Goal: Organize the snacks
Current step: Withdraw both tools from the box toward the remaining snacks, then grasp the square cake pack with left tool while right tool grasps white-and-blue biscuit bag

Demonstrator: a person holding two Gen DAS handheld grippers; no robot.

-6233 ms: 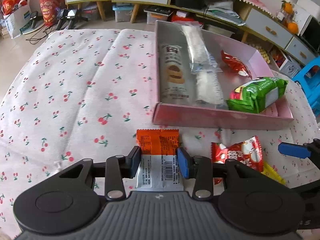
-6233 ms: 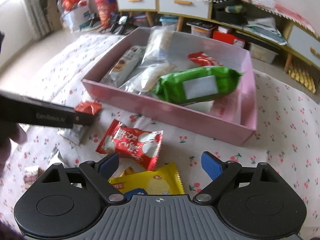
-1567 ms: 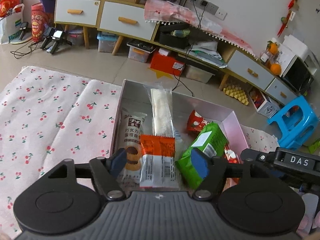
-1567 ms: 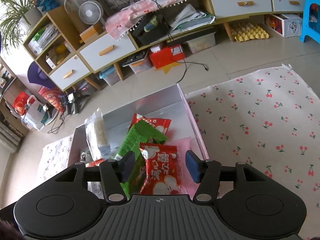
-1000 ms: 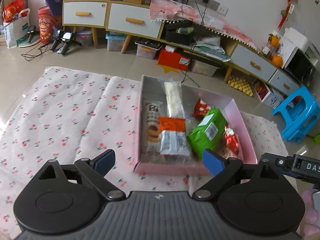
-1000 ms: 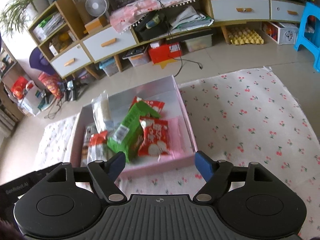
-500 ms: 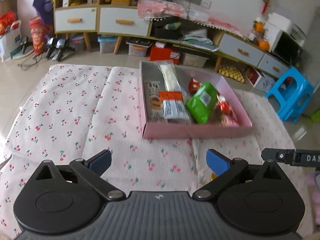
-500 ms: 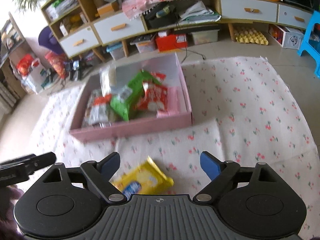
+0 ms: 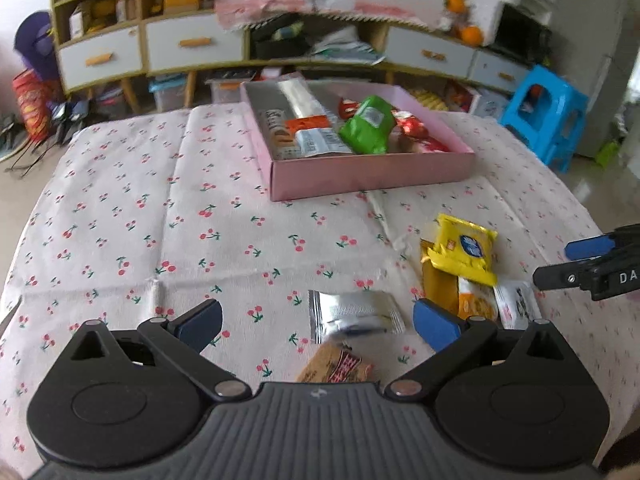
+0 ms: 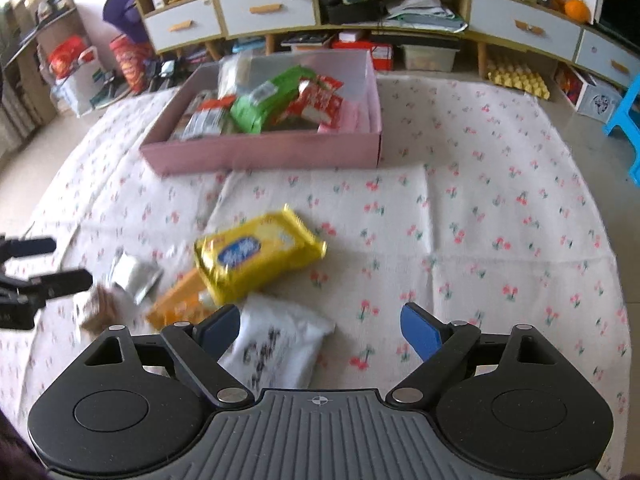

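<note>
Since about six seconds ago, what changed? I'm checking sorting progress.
The orange-and-silver foil packet and the red-and-white snack bag went from the cherry-print cloth into the pink cardboard box. Left hand-held gripper and right hand-held gripper released them, jaws just opening, empty. The yellow packet stays outside.

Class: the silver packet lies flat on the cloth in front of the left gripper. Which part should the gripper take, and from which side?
Probably across its short width at the middle, coming down from above. The silver packet lies flat with its crimped ends left and right, and the open left gripper is already above it.
</note>
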